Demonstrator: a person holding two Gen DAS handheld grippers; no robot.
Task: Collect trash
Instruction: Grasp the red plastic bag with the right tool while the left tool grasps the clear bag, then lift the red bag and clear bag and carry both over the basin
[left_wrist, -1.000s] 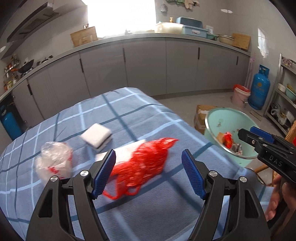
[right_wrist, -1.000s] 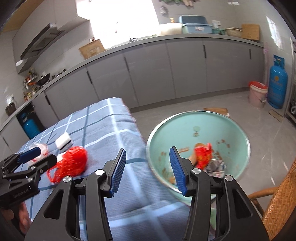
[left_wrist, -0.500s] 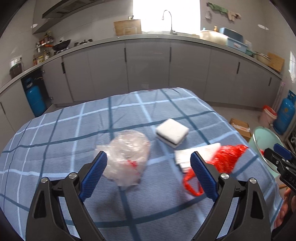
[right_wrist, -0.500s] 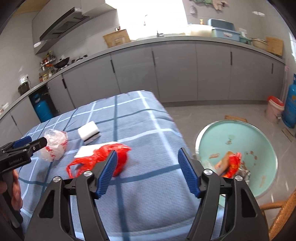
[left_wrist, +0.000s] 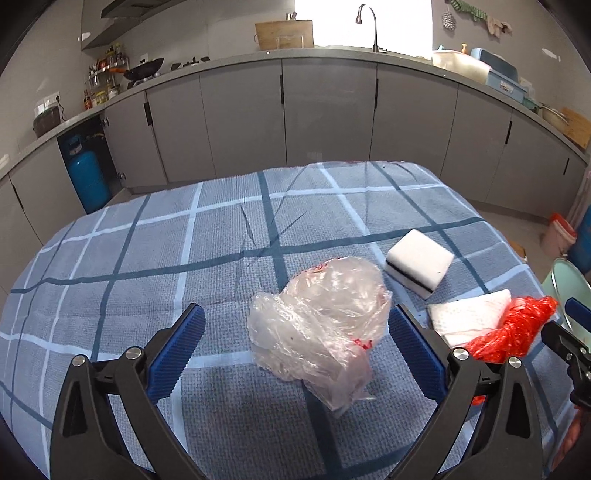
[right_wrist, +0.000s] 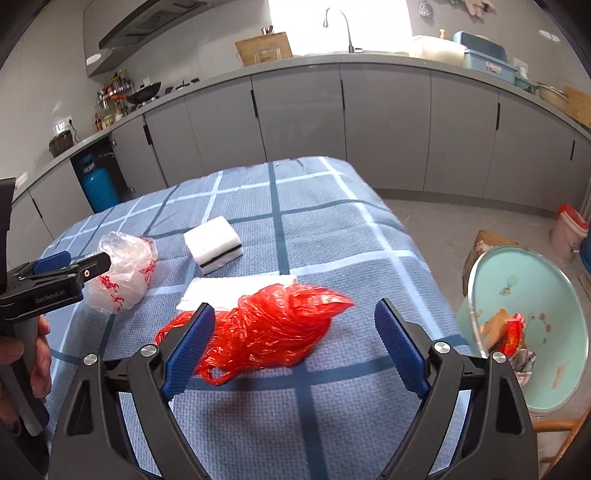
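Moved: both grippers have swung left off the basin side, over the table, since a second ago.
Left gripper (left_wrist: 295, 350): jaws wide, holding nothing, straddling the clear bag (left_wrist: 321, 332).
Right gripper (right_wrist: 295, 347): jaws wide, empty, either side of the red bag (right_wrist: 266, 328).
Napkin (right_wrist: 229, 290): flat, partly under the red bag.
Sponge (right_wrist: 213, 243): beyond the napkin, apart from both bags.
Basin (right_wrist: 546, 295): off the table's right edge, scraps inside.
Table (right_wrist: 314, 229): blue checked cloth.

Two forward-facing wrist views close above one shared tablecloth (left_wrist: 221, 236).
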